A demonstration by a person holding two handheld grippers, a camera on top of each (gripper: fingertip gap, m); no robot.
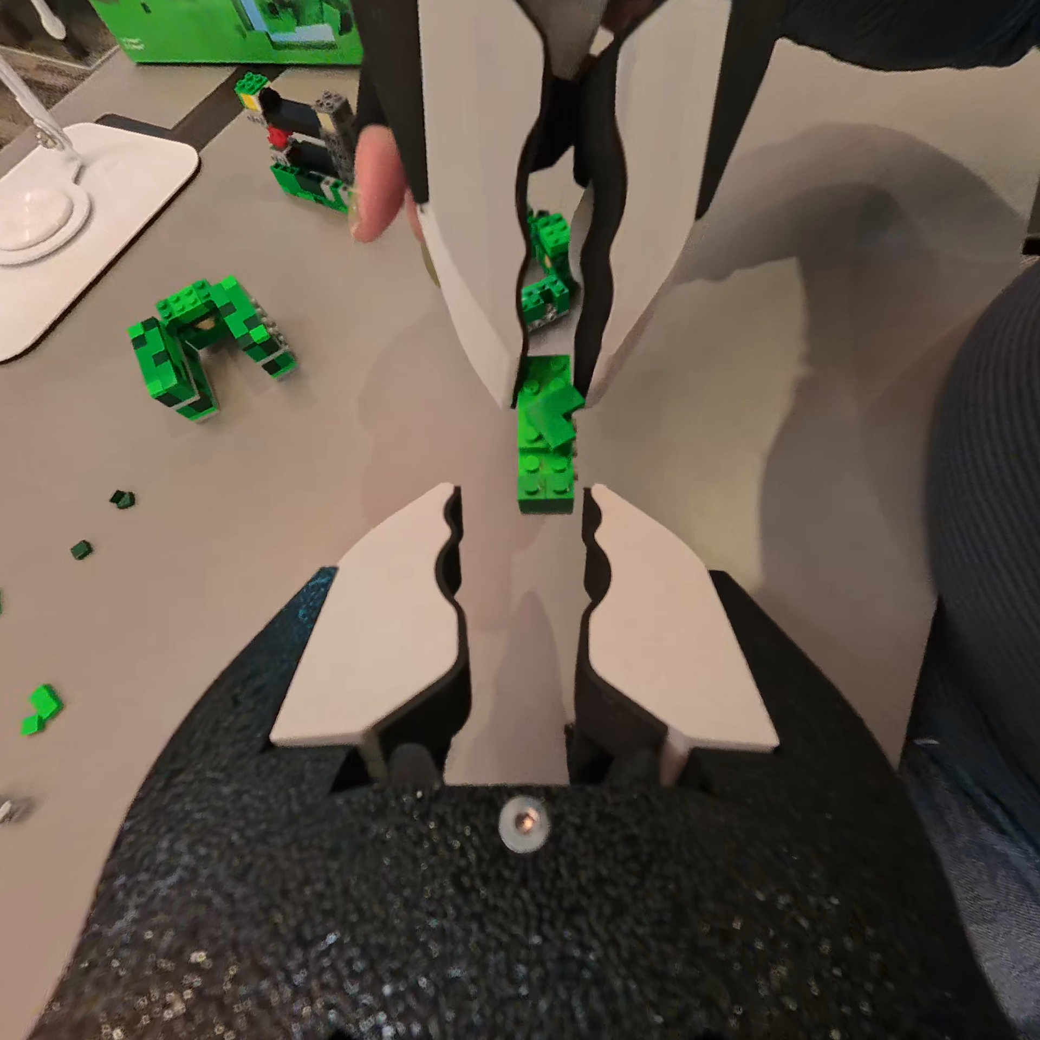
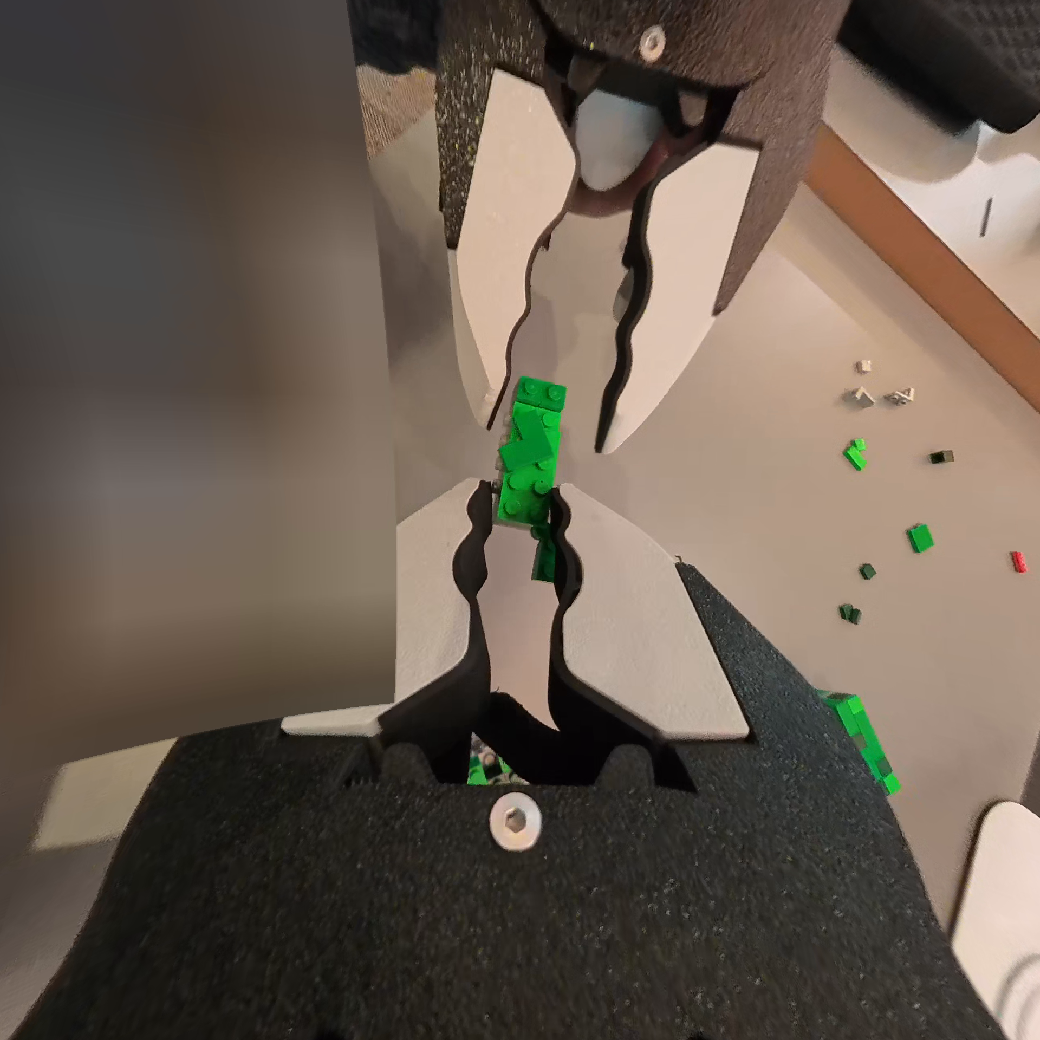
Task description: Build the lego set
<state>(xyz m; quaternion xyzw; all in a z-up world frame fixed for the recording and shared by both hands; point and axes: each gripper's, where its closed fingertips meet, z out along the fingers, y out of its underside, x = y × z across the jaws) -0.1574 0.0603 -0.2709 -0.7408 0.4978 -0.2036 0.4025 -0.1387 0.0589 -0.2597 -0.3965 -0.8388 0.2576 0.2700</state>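
A long green lego strip [image 1: 545, 478] is held above the grey table [image 1: 337, 450], with a small green piece [image 1: 554, 416] lying askew on its studs. My right gripper [image 2: 520, 488] is shut on one end of the strip [image 2: 526, 495]. In the left wrist view it reaches in from the top [image 1: 548, 388]. My left gripper [image 1: 522, 495] is open. The strip's near end sits just ahead of its fingertips, closer to the right one. In the right wrist view the left gripper [image 2: 546, 433] hangs open around the strip's far end.
A green arched build [image 1: 202, 343], a multi-colour build [image 1: 306, 146] and another green build [image 1: 548, 264] stand on the table. A green box [image 1: 225, 28] is at the back and a white lamp base [image 1: 84, 214] at the left. Loose small pieces [image 1: 42, 706] [image 2: 920, 537] lie scattered.
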